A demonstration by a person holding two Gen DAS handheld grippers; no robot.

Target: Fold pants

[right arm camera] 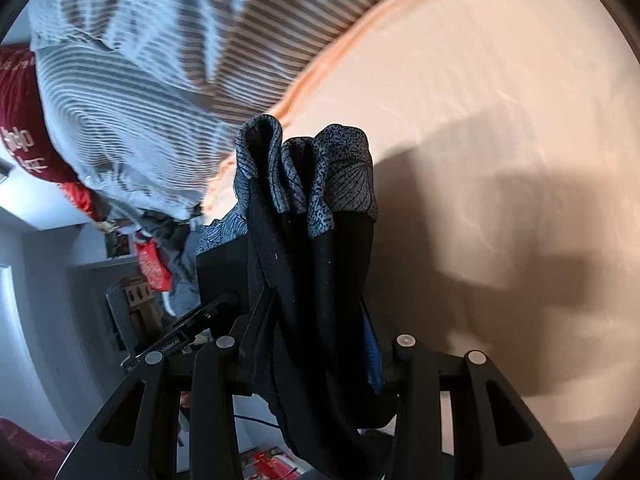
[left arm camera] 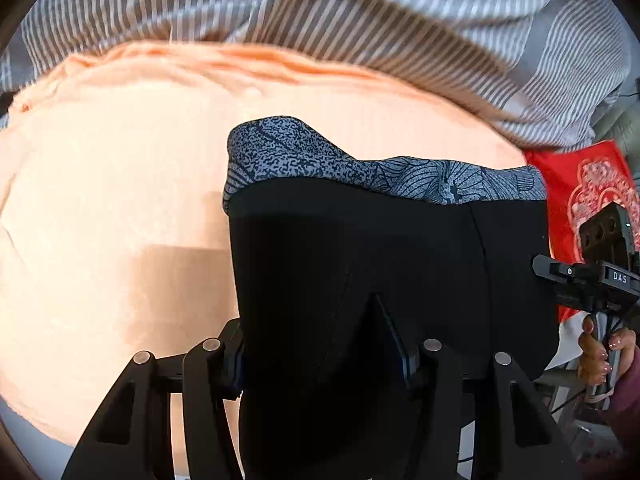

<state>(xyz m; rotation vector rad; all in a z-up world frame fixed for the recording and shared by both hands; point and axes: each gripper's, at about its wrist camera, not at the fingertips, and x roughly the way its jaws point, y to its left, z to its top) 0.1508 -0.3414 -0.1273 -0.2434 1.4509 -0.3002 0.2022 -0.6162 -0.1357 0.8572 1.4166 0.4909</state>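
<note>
Peach bedding (left arm camera: 100, 200) fills both views, a grey-and-white striped cover (left arm camera: 360, 20) bunched along the top. At centre frame hang the black pants (left arm camera: 360, 260), their grey patterned waistband (left arm camera: 320, 160) uppermost. The left gripper (left arm camera: 320, 344) is clamped on the fabric at the lower middle of its view. The right gripper (right arm camera: 316, 344) likewise pinches gathered folds of the pants, waistband bunched above it. At the right edge of the left view, a hand (left arm camera: 600, 348) holds the other tool before a red cushion (left arm camera: 580, 184).
</note>
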